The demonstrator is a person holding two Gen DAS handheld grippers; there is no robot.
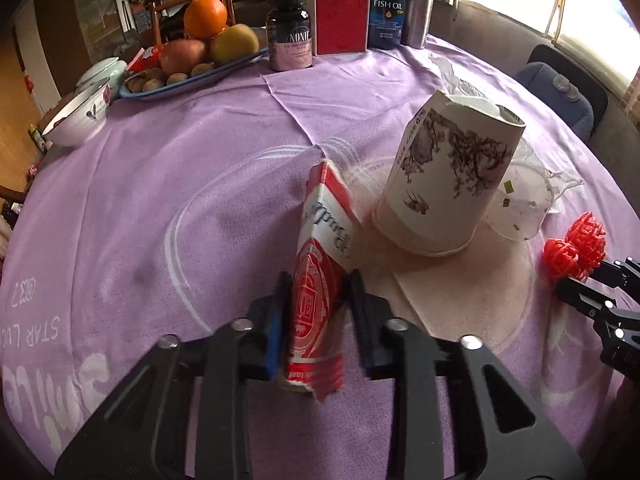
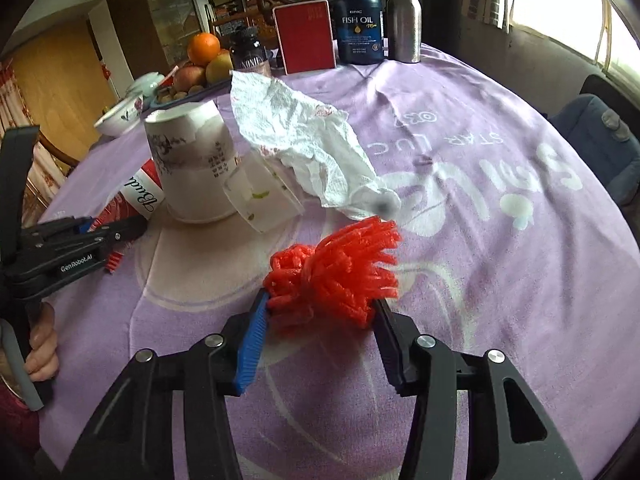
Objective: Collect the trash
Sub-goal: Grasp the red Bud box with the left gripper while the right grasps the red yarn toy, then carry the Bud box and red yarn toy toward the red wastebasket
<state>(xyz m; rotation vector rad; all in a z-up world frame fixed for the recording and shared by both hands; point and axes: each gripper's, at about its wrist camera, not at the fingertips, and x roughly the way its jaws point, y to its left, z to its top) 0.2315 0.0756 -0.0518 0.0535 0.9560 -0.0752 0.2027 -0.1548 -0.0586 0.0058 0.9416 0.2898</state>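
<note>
Purple tablecloth [image 1: 160, 200], crushed red-white can [image 1: 320, 272], frilly red netting [image 2: 336, 272]

"GNC FISH OIL" on blue bottle [image 2: 357, 24]. "NONI" on dark jar [image 1: 289, 40]. "Bud…" script on crushed red can [image 2: 140, 196]. "GenRobot.AI" on left gripper [image 2: 120, 236]. Tablecloth [image 2: 500, 140]: "STAR LUC…", rest unclear.

The left gripper [image 1: 318, 300] pinches a red can [image 1: 320, 280]; right of it stand a paper cup [image 1: 444, 184] and red mesh [image 1: 576, 248].
</note>
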